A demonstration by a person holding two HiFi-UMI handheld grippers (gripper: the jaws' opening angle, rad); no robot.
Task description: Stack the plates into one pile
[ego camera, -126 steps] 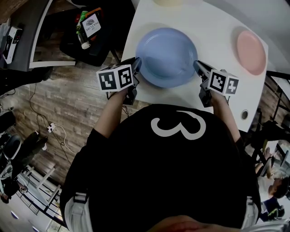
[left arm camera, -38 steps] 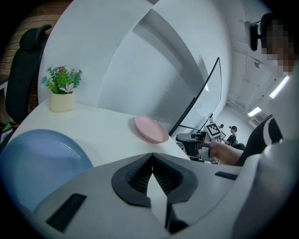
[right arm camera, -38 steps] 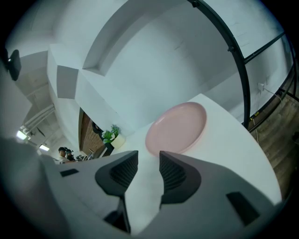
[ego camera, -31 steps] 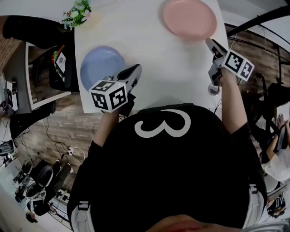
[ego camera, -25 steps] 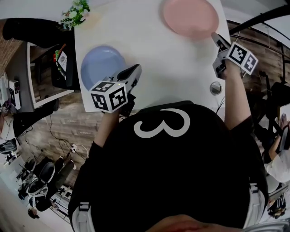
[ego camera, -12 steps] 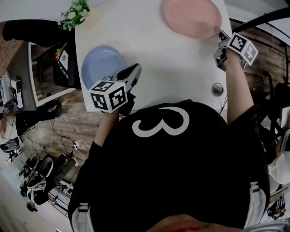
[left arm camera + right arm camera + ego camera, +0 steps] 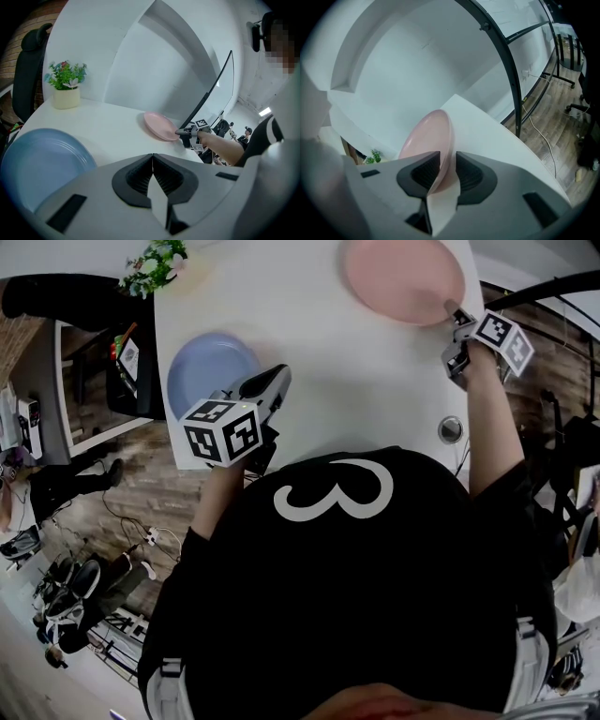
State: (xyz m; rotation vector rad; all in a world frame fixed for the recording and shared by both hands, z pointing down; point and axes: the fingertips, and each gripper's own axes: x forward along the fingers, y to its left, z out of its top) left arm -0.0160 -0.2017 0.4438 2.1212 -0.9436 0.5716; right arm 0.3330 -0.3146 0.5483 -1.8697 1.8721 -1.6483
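Observation:
The pink plate (image 7: 403, 277) lies at the far right of the white table (image 7: 337, 381). My right gripper (image 7: 453, 310) is at its near right rim. In the right gripper view the jaws (image 7: 443, 161) have just been closing and now pinch the rim of the pink plate (image 7: 426, 136) between them, the plate still resting on the table. A blue plate (image 7: 211, 371) sits near the left edge. My left gripper (image 7: 281, 376) hovers just right of it, shut and empty (image 7: 153, 157), with the blue plate (image 7: 42, 168) at its lower left and the pink plate (image 7: 159, 125) ahead.
A potted plant (image 7: 150, 263) stands at the table's far left corner. A round cable hole (image 7: 450, 429) is in the tabletop near the right edge. A black metal frame (image 7: 544, 287) runs beside the table on the right. Office chairs stand on the floor to the left.
My right gripper has moved forward and down onto the pink plate's near rim, and its jaws have narrowed around the rim. The left gripper has stayed beside the blue plate.

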